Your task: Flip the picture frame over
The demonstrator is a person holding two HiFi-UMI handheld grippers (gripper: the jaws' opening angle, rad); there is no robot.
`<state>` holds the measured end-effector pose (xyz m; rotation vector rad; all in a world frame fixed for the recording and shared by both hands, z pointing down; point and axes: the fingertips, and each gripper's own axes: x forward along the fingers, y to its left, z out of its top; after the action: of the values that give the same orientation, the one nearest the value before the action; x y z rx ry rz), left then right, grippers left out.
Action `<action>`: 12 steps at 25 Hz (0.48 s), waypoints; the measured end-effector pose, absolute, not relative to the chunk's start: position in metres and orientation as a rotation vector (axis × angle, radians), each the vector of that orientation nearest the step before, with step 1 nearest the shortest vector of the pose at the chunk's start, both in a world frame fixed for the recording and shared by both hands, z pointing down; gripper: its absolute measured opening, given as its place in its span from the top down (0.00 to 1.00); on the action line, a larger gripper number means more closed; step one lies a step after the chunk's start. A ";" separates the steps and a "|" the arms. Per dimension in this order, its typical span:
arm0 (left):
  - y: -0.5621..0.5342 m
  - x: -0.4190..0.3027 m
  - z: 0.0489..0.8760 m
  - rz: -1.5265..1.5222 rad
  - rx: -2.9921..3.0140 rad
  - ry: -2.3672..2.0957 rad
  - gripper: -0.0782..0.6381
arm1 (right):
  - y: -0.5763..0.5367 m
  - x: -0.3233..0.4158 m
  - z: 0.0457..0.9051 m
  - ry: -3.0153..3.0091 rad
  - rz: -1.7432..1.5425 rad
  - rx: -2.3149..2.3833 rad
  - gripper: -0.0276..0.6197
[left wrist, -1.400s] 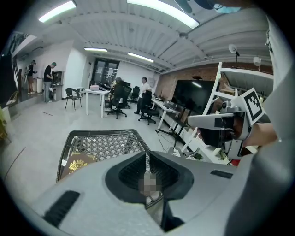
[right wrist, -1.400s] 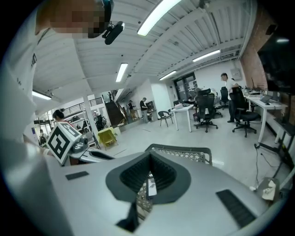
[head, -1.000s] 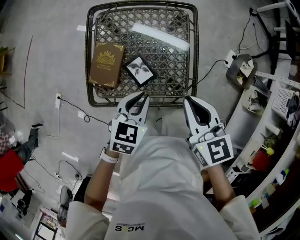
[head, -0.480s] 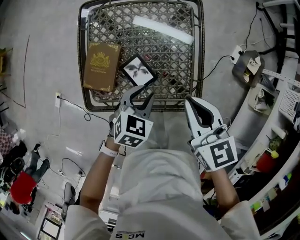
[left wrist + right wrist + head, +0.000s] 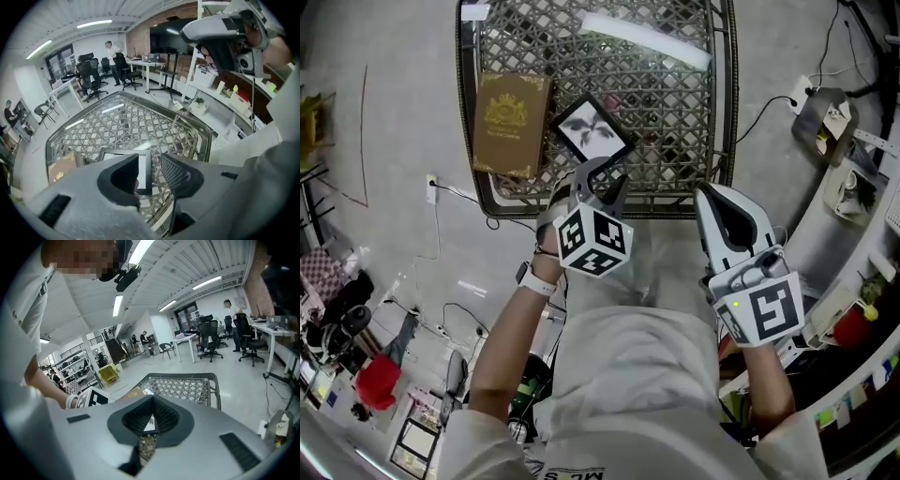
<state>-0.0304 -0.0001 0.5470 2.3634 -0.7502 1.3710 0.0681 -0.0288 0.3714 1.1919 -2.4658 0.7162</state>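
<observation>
An open-plan office with a workshop feel: rolling office chairs [image 5: 89, 75] and desks [image 5: 151, 63] under ceiling strip lights [image 5: 96, 23], storage shelves [image 5: 72, 363] beyond.

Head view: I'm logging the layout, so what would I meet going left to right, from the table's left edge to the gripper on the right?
Brown book with gold crest → picture frame → right gripper

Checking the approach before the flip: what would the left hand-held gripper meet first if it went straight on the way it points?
Probably the near edge of the picture frame; depth is unclear. Jaws of the left hand-held gripper have just been opening, nothing gripped.
</observation>
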 end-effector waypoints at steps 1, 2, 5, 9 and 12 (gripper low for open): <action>0.001 -0.031 0.553 1.399 2.357 -0.741 0.69 | -0.028 0.068 0.374 -2.465 0.724 1.185 0.93; 0.003 -0.031 0.560 1.421 2.346 -0.732 0.69 | -0.026 0.068 0.377 -2.463 0.732 1.175 0.93; 0.006 -0.032 0.581 1.474 2.310 -0.708 0.69 | -0.023 0.069 0.384 -2.450 0.753 1.166 0.93; 0.002 -0.038 0.599 1.530 2.295 -0.714 0.72 | -0.024 0.071 0.388 -2.442 0.769 1.180 0.93; 0.000 -0.040 0.611 1.552 2.273 -0.697 0.72 | -0.028 0.074 0.392 -2.440 0.783 1.190 0.93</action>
<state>-0.0404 0.0000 0.6106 2.2729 -0.6970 1.5519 0.0742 -0.0281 0.3920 1.1898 -2.4396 0.7829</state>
